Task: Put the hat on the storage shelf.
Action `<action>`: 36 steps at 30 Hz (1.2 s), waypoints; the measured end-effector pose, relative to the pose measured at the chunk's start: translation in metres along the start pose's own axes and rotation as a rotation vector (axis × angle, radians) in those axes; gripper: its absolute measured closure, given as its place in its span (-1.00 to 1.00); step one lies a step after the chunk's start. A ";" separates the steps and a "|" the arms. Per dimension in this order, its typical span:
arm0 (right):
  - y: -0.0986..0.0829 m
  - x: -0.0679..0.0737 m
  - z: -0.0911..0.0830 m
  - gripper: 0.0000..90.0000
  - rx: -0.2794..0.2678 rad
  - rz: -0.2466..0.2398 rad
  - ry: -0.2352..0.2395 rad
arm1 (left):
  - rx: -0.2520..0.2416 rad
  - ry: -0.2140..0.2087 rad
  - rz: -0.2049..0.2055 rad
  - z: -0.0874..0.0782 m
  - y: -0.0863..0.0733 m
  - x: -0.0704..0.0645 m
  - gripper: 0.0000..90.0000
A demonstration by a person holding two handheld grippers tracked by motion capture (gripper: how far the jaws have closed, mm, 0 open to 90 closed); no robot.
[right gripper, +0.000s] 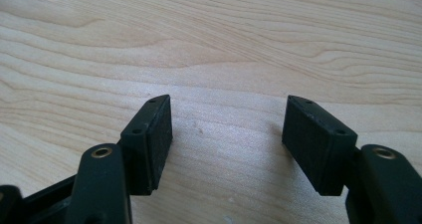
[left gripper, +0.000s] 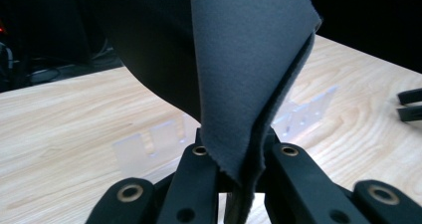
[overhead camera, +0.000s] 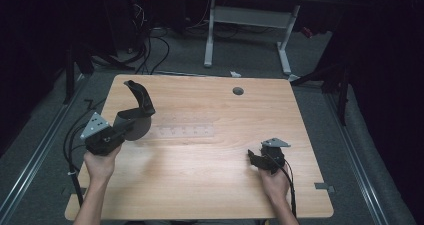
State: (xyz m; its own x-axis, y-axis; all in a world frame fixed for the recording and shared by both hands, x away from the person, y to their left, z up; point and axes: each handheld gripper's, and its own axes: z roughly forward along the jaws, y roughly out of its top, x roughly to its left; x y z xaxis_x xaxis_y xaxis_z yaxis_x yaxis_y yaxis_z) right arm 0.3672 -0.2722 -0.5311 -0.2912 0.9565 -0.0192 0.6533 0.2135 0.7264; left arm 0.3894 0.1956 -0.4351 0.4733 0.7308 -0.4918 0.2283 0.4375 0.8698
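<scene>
A person's left gripper (overhead camera: 119, 130) is clamped on a dark grey cloth (overhead camera: 137, 112), lifted above the left side of a wooden table (overhead camera: 210, 180). A clear plastic strip (overhead camera: 182, 131), possibly a rack, lies flat just beside it. The right gripper (overhead camera: 254, 158) rests near the table's right side, jaws spread with nothing between them
</scene>
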 end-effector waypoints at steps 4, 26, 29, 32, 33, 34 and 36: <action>0.000 0.000 0.000 -0.19 0.000 0.000 0.000 | -0.012 0.011 -0.001 0.003 0.001 0.003 0.92; 0.000 0.000 0.000 -0.19 0.001 -0.003 0.003 | -0.015 0.104 0.076 0.016 0.000 0.016 0.92; 0.000 0.000 0.000 -0.19 0.001 -0.003 0.003 | -0.010 0.108 0.082 0.017 -0.001 0.016 0.92; 0.000 0.001 0.000 -0.19 0.001 -0.005 0.005 | -0.007 0.119 0.089 0.018 -0.003 0.017 0.92; 0.000 0.001 0.000 -0.19 0.001 -0.005 0.005 | -0.007 0.119 0.089 0.018 -0.003 0.017 0.92; 0.000 0.001 0.000 -0.19 0.001 -0.006 0.006 | -0.012 0.124 0.087 0.018 -0.003 0.017 0.92; 0.000 0.001 0.000 -0.19 0.001 -0.006 0.006 | -0.013 0.129 0.080 0.018 -0.003 0.018 0.92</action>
State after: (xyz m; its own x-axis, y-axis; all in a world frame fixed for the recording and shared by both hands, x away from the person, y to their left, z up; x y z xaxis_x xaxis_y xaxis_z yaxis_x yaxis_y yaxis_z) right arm 0.3670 -0.2714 -0.5311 -0.2988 0.9541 -0.0194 0.6523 0.2190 0.7257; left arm 0.4124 0.1978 -0.4459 0.3766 0.8245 -0.4224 0.1828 0.3808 0.9064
